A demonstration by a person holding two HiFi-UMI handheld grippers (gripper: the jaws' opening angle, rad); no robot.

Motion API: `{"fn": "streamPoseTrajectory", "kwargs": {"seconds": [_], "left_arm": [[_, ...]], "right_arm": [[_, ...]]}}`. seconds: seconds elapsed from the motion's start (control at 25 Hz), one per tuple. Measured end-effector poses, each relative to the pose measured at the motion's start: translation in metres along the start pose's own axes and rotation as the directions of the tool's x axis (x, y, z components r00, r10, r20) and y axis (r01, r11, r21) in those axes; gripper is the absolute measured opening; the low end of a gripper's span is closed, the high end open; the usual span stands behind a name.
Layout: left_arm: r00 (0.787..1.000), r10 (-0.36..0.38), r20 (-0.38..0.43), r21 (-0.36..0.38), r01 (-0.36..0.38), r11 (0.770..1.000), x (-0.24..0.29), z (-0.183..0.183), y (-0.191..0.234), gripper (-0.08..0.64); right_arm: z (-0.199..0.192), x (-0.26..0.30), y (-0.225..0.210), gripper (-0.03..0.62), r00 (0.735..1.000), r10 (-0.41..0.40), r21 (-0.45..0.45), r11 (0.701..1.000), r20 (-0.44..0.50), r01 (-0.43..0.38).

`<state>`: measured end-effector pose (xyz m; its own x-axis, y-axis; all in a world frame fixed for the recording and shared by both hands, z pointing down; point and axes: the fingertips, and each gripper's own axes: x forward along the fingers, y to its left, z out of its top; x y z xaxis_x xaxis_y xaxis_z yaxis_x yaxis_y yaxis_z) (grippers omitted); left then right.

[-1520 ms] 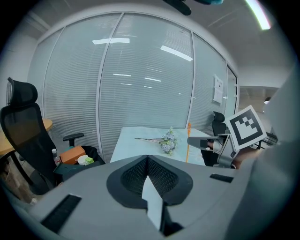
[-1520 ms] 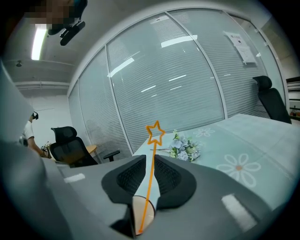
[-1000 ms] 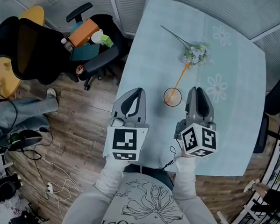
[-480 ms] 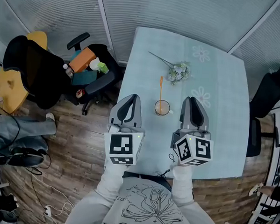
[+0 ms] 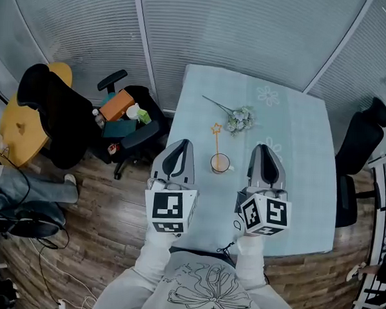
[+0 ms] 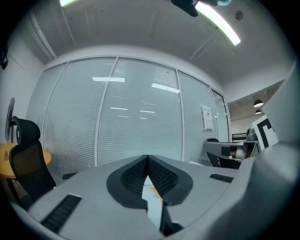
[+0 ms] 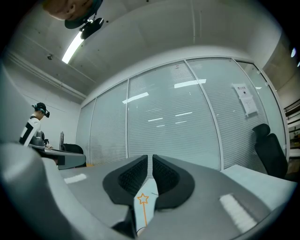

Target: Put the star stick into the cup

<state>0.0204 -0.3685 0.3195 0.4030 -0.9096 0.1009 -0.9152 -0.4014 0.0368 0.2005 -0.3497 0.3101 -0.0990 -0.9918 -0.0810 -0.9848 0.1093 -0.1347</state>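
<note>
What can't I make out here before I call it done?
Star stick lower end: head view, too small to tell whether it touches the bottom of the cup.
Cup: both gripper views, largely blocked by the jaws' bodies.
Star: left gripper view, blocked by the jaws; only an orange sliver shows.

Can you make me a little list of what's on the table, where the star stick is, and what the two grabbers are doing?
table: light blue cloth with flower prints
cup: near the table's front edge, between the two grippers
star stick: orange, standing in the cup, star end up, leaning a little
flowers: small bunch lying behind the cup
left gripper: jaws together, holding nothing, left of the cup
right gripper: jaws almost touching, holding nothing, right of the cup
task: looks done, the stick is in the cup
</note>
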Motion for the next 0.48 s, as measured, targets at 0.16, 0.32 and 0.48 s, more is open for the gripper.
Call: {"fn": "streamPoseTrajectory", "kwargs": {"seconds": [0.16,0.32,0.48], "left_arm": [[1.000,0.001,0.017,0.004,-0.001,1.000,-0.006,0.008,-0.002,0.006],[1.000,0.002,0.026,0.003,-0.002,1.000,-0.010,0.012,-0.004,0.006],[0.999,-0.002,0.036,0.005,0.002,1.000,-0.015,0.016,-0.007,0.006]], "right_arm": [[0.008,-0.005,0.002,0.027,1.000,0.000,-0.005,1.000,0.022,0.000],[0.012,-0.009,0.004,0.011,1.000,0.004,-0.004,1.000,0.027,-0.004],[0.014,-0.014,0.006,0.011,1.000,-0.002,-0.007,1.000,0.026,0.003]]}}
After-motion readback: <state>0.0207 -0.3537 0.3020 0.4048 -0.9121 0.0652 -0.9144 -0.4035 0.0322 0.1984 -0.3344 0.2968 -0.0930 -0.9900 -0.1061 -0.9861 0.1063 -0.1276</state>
